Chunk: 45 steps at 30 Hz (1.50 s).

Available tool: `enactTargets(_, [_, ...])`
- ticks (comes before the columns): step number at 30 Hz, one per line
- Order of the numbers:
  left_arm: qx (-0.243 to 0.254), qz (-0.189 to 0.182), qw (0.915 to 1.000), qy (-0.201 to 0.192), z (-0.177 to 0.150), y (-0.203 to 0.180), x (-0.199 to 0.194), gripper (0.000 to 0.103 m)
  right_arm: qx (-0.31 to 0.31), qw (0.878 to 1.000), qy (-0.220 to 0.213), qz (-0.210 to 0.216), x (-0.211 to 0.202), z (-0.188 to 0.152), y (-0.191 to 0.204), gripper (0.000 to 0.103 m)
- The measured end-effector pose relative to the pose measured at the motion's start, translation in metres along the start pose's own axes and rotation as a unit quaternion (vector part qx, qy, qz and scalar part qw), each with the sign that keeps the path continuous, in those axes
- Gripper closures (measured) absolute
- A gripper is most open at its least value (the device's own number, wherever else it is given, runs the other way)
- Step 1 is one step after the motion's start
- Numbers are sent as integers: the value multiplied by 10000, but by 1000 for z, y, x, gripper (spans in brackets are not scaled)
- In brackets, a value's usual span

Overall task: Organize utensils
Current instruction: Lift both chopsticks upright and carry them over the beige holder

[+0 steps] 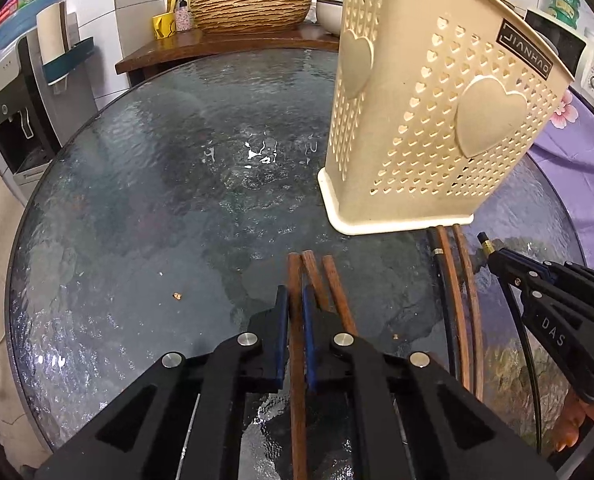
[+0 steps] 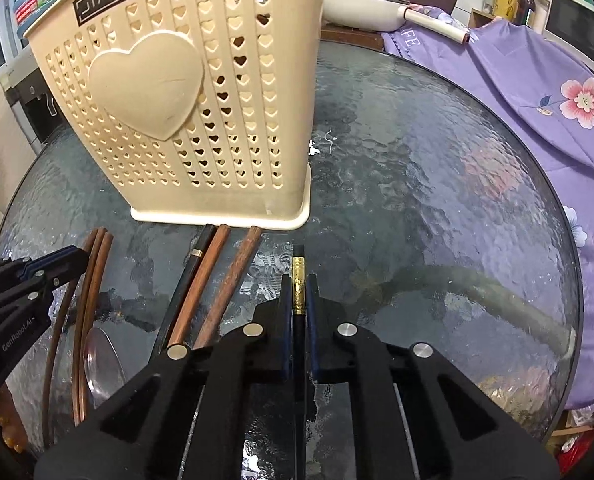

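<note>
My left claw [image 1: 293,312] pinches a brown chopstick [image 1: 295,280] | right claw [image 2: 298,300] clamps the gold-banded black chopstick [image 2: 298,280] | both sticks lie lengthwise along the claws, tips toward the holder [image 2: 201,120] standing mid-counter [image 2: 417,160], nearer the right.

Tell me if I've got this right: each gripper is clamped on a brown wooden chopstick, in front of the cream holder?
Not quite. The left gripper holds a brown wooden chopstick, but the right gripper is clamped on a black chopstick with a gold band, as the right wrist view shows. The cream holder is right.
</note>
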<state>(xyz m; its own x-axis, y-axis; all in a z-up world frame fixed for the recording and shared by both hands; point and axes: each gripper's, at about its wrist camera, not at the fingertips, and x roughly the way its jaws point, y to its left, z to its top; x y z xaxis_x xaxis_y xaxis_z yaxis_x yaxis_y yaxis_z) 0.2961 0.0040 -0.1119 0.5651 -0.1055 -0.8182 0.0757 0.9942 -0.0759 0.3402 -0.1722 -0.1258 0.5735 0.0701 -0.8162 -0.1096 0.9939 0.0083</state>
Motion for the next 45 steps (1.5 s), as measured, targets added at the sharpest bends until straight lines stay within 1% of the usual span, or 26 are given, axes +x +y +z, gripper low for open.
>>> enactTargets(4, [-51, -72, 10000, -21, 3, 5, 0, 96, 85, 9997, -136, 209, -5, -1, -6, 96])
enactTargets(6, [-56, -131, 9998, -149, 6, 6, -7, 96, 99, 9991, -296, 277, -15, -1, -10, 96])
enactTargets(8, [-28, -155, 9994, -308, 8, 6, -18, 96, 115, 9980, -454, 433, -26, 0, -13, 96])
enactTargets(11, [19, -266, 9979, -594, 12, 4, -42, 96, 188, 9938, -729, 814, -51, 0, -22, 96])
enactTargets(14, [46, -473, 9954, -833, 15, 2, -65, 96, 217, 9896, -956, 1049, -72, 1, -27, 96])
enactTargets(16, [117, -518, 9935, -1008, 17, -1, -82, 96, 202, 9860, -1147, 1197, -91, 1, -31, 96])
enactTargets(21, [258, -645, 9870, -1448, 17, -9, -125, 96, 39, 9777, -1600, 1360, -134, 1, -36, 96])
enactTargets(26, [328, -730, 9824, -1690, 16, -15, -150, 96, -200, 9694, -1924, 1512, -174, -5, -36, 96])
enactTargets(31, [443, -833, 9777, -1874, 10, -15, -168, 96, -356, 9639, -1974, 1751, -198, -12, -37, 96])
enactTargets(36, [471, -936, 9750, -1958, 7, -11, -183, 96, -442, 9609, -2013, 1846, -212, -15, -37, 96])
enactTargets(40, [483, -966, 9730, -2040, 8, -9, -192, 96, -383, 9583, -2053, 1952, -216, -12, -38, 96])
enactTargets(45, [494, -996, 9716, -2091, 12, -8, -197, 96, -471, 9567, -2088, 1972, -219, -7, -32, 96])
